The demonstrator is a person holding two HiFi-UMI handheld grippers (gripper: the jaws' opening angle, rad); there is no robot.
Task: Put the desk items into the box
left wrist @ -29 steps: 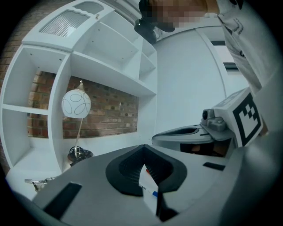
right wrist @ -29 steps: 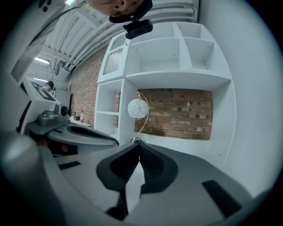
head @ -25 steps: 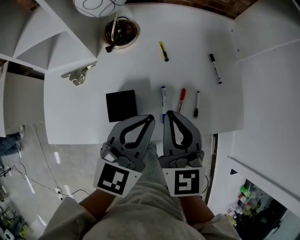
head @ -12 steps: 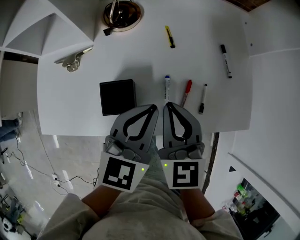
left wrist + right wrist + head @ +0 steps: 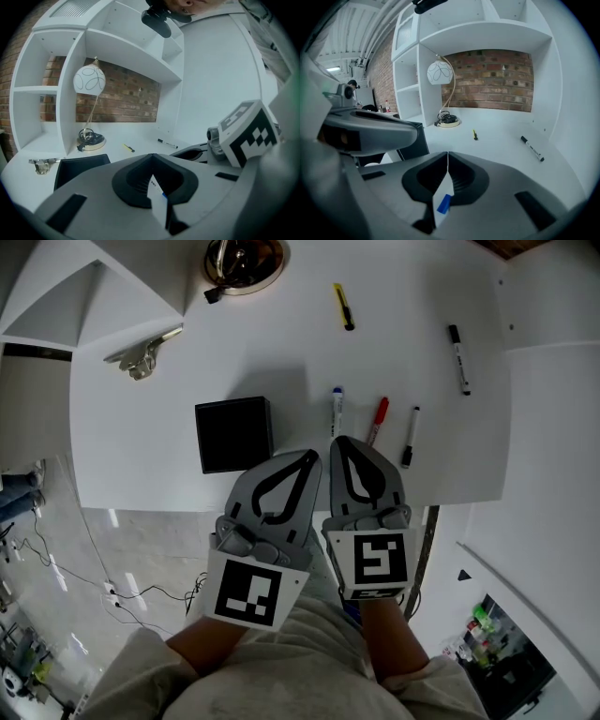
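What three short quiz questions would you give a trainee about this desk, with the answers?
1. True or false: in the head view, the black box stands to the right of all the pens.
2. Which pen lies nearest the box? A) the red-capped marker B) the blue-capped marker C) the black marker near the right wall
3. Fill in: the fingers of the left gripper and of the right gripper are ___ (open or shut).
Key: 1 false; 2 B; 3 shut.
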